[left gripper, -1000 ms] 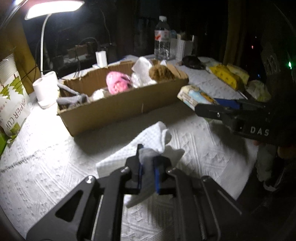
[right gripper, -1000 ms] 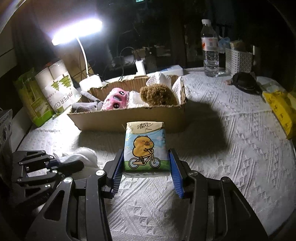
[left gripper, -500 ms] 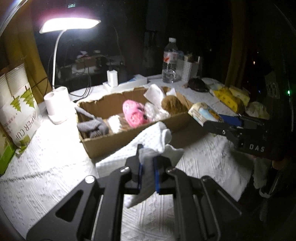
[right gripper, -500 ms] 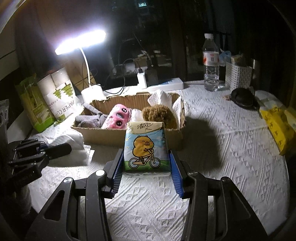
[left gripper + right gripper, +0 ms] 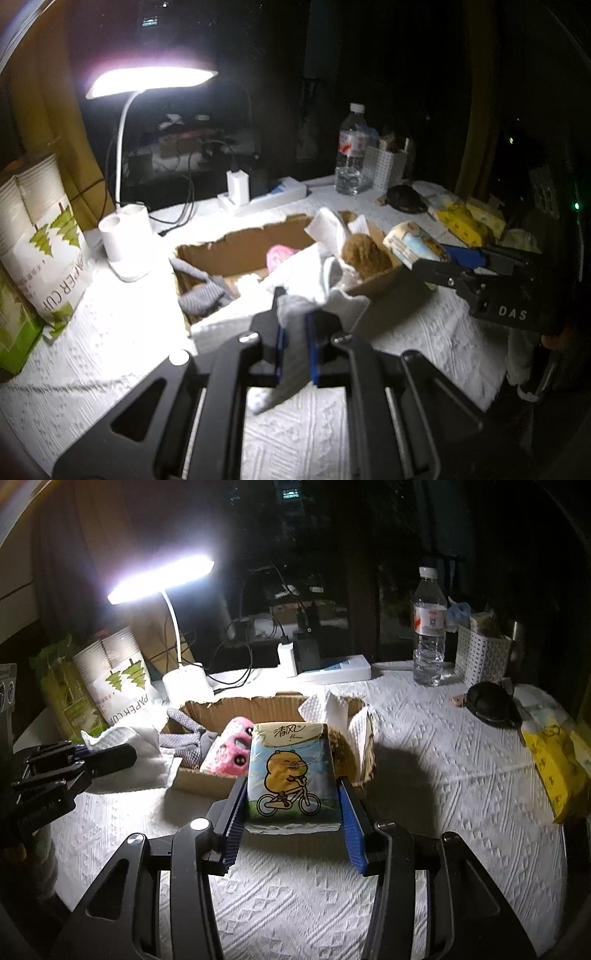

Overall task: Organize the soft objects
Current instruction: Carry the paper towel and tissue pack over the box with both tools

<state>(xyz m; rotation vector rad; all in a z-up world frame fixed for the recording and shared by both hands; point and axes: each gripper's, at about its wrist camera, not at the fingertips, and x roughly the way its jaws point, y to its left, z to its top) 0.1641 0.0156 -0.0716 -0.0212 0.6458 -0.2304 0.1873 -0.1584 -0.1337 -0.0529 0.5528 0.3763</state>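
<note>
- table (image 5: 443,760): white textured cloth under the desk lamp (image 5: 162,576). clutter along the back and right edges: paper cup sleeve (image 5: 122,679), water bottle (image 5: 428,627), yellow packs (image 5: 557,764). none of it looks like part of your sorting.
- cardboard box (image 5: 240,709): this reads as the collection bin. it sits mid-table, open top, torn rim. already inside: grey knit piece (image 5: 188,738), pink plush (image 5: 232,749), brown fuzzy toy (image 5: 365,254), crumpled white paper (image 5: 325,709). so a good share of the job looks done.
- tissue pack (image 5: 291,775): cartoon animal on a bicycle. your right gripper (image 5: 293,805) has it clamped by its two sides, jaws about half spread, blue pads pressed flat on the pack. it is held clear of the cloth, in front of the box's near wall, not yet over the opening.
- white paper towel (image 5: 295,332): pinched in your left gripper (image 5: 295,354), jaws nearly fully closed on a fold, loose end hanging below, the rest billowing toward the box. in the right view it sits at the box's left end, beside the rim, not in.
- left to do, by my read: carry both over the rim and let go. pack goes into the gap near the pink plush; towel at the grey end.
- watch: towel is limp and may drape over the wall.
</note>
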